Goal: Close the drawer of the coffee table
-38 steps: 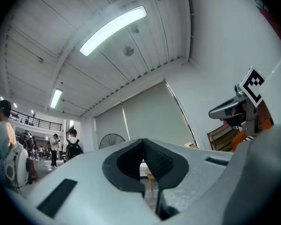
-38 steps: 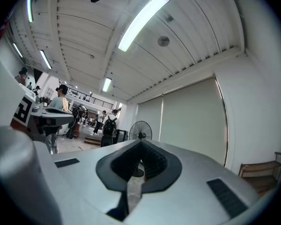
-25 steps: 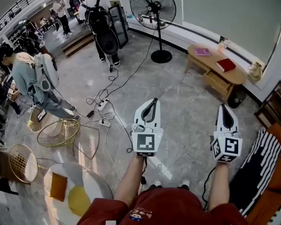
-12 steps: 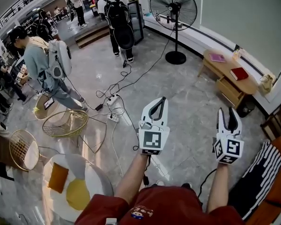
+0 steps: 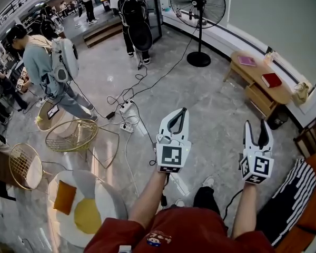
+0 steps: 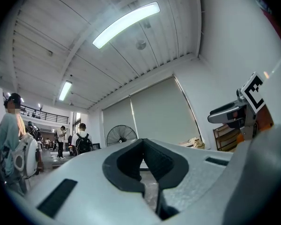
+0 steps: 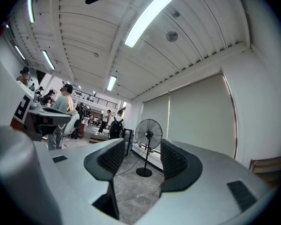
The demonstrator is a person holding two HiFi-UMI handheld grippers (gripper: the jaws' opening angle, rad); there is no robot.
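The wooden coffee table (image 5: 255, 74) stands by the wall at the upper right of the head view, far from both grippers. Its drawer (image 5: 258, 100) hangs under the top and faces the room. A pink book (image 5: 247, 60) and a red book (image 5: 271, 79) lie on the top. My left gripper (image 5: 183, 111) is held out over the floor, shut and empty, its tips meeting (image 6: 143, 143). My right gripper (image 5: 257, 125) is beside it; its jaws have just been opening and stand apart with nothing between them (image 7: 143, 156).
A standing fan (image 5: 199, 4) is left of the table, a black bin (image 5: 276, 117) at its near end. Cables and a power strip (image 5: 127, 108) cross the floor. Wire chairs (image 5: 71, 136), a round white table (image 5: 102, 196), a striped cushion (image 5: 289, 194) and several people surround me.
The right gripper's jaws went from shut to apart. The room has slid in the head view as I walk, and one leg has stepped forward. The left gripper stays shut.
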